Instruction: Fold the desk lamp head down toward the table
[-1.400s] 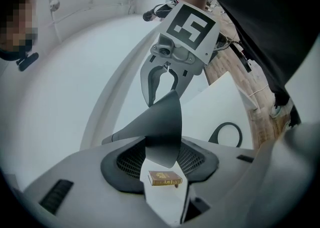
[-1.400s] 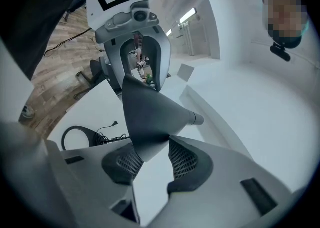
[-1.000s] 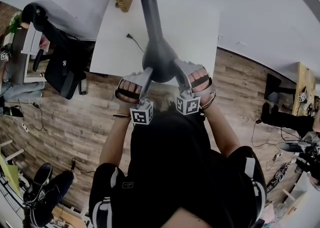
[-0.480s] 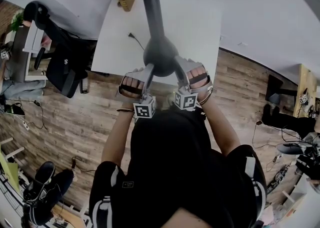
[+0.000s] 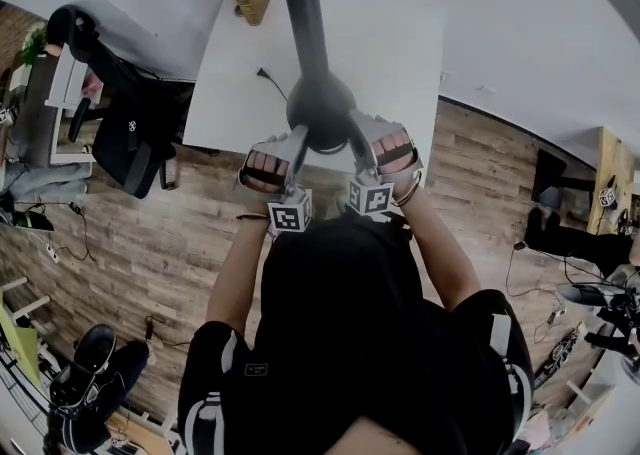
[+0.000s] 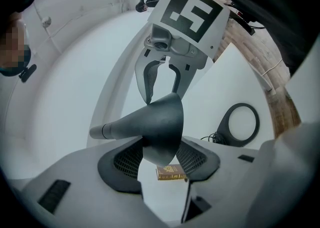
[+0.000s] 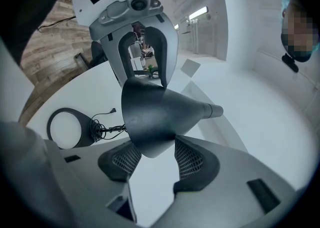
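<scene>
Black conical lamp head (image 5: 320,108) over the white table (image 5: 400,53), its rim between the opening jaws of the left gripper (image 5: 296,143) and right gripper (image 5: 357,135); the fold looks nearly done, letting go remains

Opening jaws of right gripper (image 7: 153,148) around dark lamp head (image 7: 152,114)
</scene>
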{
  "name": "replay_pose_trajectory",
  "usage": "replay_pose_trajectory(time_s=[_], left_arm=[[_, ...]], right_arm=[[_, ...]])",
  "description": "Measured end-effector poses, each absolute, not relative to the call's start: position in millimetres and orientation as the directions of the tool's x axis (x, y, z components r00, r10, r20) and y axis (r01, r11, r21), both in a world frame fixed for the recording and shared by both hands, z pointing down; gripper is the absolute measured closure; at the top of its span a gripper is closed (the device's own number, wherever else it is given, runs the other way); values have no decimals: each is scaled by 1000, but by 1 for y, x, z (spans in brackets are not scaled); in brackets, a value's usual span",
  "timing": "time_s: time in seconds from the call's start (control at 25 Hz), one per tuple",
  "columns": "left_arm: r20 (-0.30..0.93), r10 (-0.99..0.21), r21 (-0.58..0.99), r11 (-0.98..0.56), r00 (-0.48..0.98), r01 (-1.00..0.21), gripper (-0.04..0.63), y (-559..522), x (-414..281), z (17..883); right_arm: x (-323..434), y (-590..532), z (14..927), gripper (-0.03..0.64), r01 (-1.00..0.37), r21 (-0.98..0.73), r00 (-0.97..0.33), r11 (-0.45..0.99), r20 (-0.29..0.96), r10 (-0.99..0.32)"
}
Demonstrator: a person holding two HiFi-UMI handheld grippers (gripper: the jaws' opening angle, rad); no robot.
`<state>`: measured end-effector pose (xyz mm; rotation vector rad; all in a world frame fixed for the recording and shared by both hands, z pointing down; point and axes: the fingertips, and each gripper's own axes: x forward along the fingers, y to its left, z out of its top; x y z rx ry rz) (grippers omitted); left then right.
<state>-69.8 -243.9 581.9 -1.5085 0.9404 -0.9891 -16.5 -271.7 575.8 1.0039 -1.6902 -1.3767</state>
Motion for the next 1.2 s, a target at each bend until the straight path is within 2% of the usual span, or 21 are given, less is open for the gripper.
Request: replay_pose_trajectory(time_s=[0.44, 0.68, 0.8, 0.92, 1.2], left_arm=[[119, -925, -984, -158, 361, -80, 382, -242, -68, 584], [204, -906, -965, -250, 371, -81, 334, -235, -65, 585], [259, -882, -948, -310, 394, -71, 313, -223, -65, 592], [282, -861, -924, -363, 423, -121, 305, -211, -69, 587], [265, -848, -852, -428, 459, -300, 301, -193, -90, 547]], right_arm=[[-17, -270, 576, 399, -142, 979, -441, 149, 73, -895], [-14, -260, 583, 373, -162, 960, -446, 228, 135, -885], [-12, -250, 587, 356, -191, 928, -466, 320, 201, -862], [-10, -245, 583, 333, -272, 869, -480, 414, 251, -841], [0, -229, 554, 330, -442, 671, -533, 595, 338, -776]])
